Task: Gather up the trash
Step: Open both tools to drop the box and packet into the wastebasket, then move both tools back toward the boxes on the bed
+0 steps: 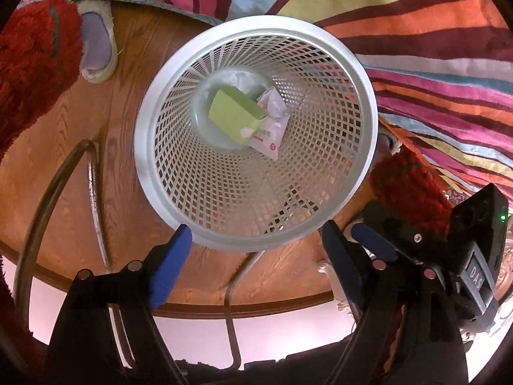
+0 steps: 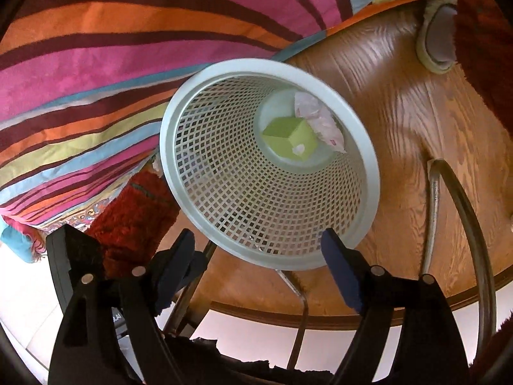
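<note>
Nearest the cameras, the left gripper [image 1: 253,247] and right gripper [image 2: 258,247] both hover with jaws released and empty above the rim of the white plastic mesh basket [image 1: 349,64], which stands on a wooden floor. Deep inside lie a smooth green cardboard box [image 1: 235,117] and a crinkled pink-white wrapper [image 1: 272,128]. Collection looks under way; next likely calls for finding more trash beyond the striped, fuzzy rug [image 1: 433,64].
</note>
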Tool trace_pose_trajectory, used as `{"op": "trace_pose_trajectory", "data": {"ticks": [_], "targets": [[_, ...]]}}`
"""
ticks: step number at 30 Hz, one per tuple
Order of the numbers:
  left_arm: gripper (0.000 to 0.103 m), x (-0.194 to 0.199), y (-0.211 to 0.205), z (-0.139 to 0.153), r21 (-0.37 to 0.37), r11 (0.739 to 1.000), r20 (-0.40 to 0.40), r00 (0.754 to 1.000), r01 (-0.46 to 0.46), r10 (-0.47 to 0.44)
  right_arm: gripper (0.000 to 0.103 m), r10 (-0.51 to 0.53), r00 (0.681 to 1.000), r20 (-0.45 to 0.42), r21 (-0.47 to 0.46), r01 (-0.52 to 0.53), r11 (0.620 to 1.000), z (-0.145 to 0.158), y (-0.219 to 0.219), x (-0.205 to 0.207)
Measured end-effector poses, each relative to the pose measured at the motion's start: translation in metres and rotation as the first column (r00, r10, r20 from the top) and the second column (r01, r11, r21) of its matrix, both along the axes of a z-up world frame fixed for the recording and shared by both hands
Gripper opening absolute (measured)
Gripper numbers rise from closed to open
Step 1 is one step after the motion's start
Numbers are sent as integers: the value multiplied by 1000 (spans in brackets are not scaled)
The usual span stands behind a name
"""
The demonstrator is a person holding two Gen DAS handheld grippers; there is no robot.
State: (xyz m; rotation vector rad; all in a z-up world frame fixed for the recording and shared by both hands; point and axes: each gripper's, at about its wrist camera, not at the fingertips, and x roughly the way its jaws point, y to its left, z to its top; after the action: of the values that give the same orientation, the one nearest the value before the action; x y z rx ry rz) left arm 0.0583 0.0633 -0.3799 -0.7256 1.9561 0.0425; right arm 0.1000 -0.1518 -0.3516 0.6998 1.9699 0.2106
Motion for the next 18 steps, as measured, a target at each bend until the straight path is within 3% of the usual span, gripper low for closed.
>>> {"op": "trace_pose_trajectory", "data": {"ticks": [5, 11, 14, 18], "targets": [[81, -1, -7, 15, -4, 998, 57, 997, 56, -56, 82, -45, 997, 56, -6, 46, 999, 20, -11, -1], [81, 3, -9, 61, 96, 991, 217, 970, 92, -111, 82, 0, 980, 197, -23, 5, 1000, 62, -9, -2], [81, 6, -10, 92, 145, 986, 330, 935, 84, -129, 82, 40, 956, 290, -53, -25, 998, 89, -8, -2], [81, 6, -11, 136, 258, 963, 459, 866, 83, -198, 82, 78, 909, 410, -86, -47, 995, 125, -6, -6]]}}
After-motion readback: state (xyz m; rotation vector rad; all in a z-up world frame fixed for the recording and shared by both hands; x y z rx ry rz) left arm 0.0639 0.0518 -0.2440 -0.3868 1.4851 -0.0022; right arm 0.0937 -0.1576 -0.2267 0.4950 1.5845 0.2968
